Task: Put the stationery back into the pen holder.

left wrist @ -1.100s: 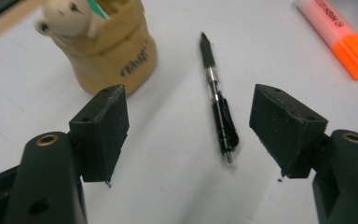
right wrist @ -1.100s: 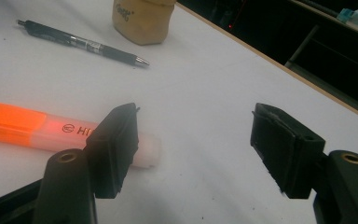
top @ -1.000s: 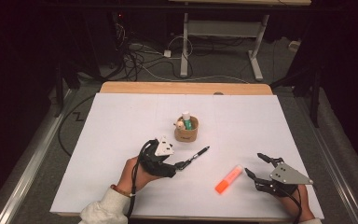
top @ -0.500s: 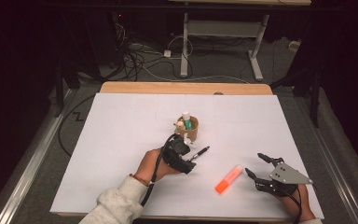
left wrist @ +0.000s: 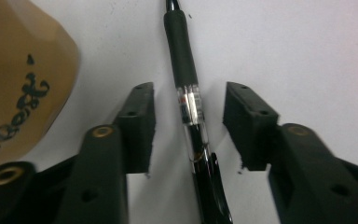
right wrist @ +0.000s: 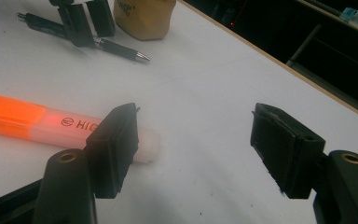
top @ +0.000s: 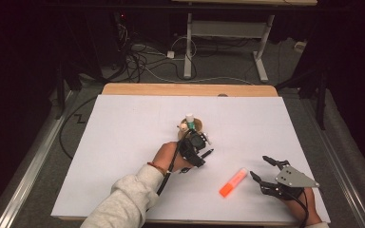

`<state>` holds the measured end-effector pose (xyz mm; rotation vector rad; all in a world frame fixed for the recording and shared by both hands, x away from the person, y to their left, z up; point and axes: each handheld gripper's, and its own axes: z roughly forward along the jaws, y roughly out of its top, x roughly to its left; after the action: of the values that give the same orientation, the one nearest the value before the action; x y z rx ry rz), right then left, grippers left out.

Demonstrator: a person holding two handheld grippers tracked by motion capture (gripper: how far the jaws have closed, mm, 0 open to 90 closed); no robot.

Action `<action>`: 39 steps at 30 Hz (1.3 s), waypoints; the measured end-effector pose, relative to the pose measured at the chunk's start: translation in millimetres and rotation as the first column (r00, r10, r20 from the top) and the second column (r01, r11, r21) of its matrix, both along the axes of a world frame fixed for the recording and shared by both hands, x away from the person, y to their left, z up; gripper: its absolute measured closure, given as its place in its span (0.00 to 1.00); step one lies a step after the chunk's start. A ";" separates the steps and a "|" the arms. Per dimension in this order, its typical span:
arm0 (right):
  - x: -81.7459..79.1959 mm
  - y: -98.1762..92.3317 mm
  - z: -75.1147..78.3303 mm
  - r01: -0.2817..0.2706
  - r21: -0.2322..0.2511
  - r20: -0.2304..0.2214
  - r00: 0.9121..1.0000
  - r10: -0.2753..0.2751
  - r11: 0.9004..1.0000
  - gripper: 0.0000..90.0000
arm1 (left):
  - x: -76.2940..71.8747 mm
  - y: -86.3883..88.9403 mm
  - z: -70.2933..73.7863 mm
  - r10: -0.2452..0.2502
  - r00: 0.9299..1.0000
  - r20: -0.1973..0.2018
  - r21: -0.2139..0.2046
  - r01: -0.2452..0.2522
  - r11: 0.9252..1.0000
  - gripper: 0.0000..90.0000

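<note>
Jaws astride pen, highlighter reads "HIG"

The left gripper reached out to mid-table on an extended, sleeved forearm, its jaws spread apart and pointing down at the surface. The right gripper rested low near the right edge, jaws wide apart, hand behind it.
</note>
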<state>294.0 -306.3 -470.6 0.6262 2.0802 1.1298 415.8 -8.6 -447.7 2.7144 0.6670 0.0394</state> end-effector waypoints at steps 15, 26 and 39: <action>-0.4 2.2 -0.7 -0.011 -0.005 -0.009 1.000 0.011 1.000 0.36 | 10.5 -20.1 3.9 -0.051 0.998 -0.021 0.072 0.052 0.996 0.84; -0.2 0.9 -0.5 -0.008 -0.002 -0.007 1.000 0.008 1.000 0.36 | 1.0 -6.2 8.6 -0.035 0.997 0.066 -0.021 0.036 0.999 0.85; -0.5 1.5 -0.5 -0.014 -0.004 -0.004 1.000 0.014 1.000 0.36 | -23.2 29.8 45.6 0.038 0.968 0.247 -0.309 0.041 0.950 0.85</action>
<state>293.5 -304.7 -471.1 0.6134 2.0929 1.1333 392.6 21.2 -402.1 2.3534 0.5438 0.2508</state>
